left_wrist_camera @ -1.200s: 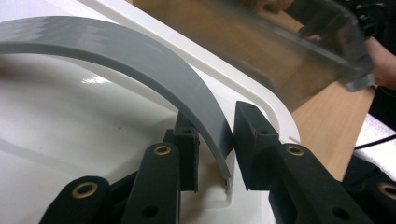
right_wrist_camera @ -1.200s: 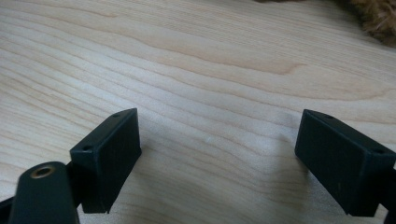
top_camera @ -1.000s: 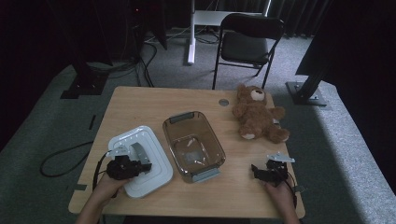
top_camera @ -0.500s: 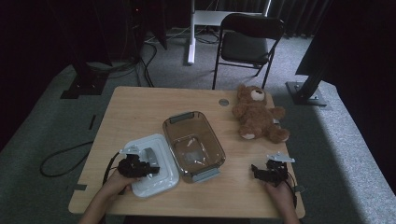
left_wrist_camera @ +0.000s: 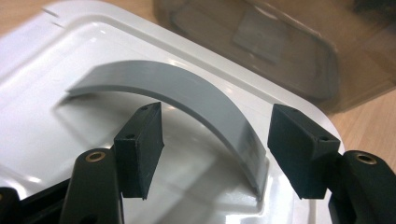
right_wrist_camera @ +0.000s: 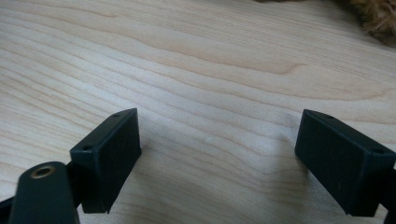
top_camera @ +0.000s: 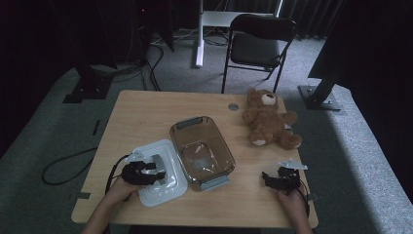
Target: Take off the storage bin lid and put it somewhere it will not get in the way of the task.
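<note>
lid (top_camera: 163, 187): lies flat on the counter (top_camera: 146, 112), near its front left, touching the left side of the container (top_camera: 202, 152).
lid handle (left_wrist_camera: 187, 100): arches up from the middle of the lid.
container: stands at the counter's middle, just right of the lid, well left of the teddy bear (top_camera: 269, 119).
teddy bear: lies at the back right of the counter, behind the right gripper (top_camera: 272, 179).
left gripper (top_camera: 152, 174): over the lid, its jaws on either side of the near end of the handle, not touching it.
right gripper: on bare counter at the front right, well apart from the container.
folding chair (top_camera: 260, 36): on the floor behind the counter.
</note>
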`<state>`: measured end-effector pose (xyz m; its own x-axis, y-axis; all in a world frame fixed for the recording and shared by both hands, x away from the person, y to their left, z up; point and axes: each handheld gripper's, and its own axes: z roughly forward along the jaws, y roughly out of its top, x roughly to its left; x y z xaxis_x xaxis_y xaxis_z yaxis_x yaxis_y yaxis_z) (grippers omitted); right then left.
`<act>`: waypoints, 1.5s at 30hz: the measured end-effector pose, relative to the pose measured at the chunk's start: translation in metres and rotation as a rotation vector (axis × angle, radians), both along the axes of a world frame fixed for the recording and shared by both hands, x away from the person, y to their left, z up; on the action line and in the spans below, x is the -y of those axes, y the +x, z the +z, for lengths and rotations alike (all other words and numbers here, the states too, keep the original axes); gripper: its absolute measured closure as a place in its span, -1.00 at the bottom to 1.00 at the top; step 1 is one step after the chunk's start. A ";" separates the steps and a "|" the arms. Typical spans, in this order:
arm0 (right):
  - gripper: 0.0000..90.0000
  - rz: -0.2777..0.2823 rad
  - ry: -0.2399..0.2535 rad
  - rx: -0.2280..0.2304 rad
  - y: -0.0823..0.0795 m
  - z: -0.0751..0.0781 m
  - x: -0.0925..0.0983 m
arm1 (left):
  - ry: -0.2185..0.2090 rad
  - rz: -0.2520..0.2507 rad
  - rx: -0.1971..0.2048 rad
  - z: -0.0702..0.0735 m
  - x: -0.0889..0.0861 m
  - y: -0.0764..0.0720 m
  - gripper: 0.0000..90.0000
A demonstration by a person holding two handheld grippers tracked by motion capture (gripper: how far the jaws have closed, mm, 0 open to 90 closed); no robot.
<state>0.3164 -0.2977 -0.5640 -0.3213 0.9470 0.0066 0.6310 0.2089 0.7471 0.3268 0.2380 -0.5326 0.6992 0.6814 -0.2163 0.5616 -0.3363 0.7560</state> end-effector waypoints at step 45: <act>-0.70 -0.006 -0.002 0.001 0.000 0.000 0.000 | 0.193 0.483 0.082 -0.005 -0.076 -0.044 -0.99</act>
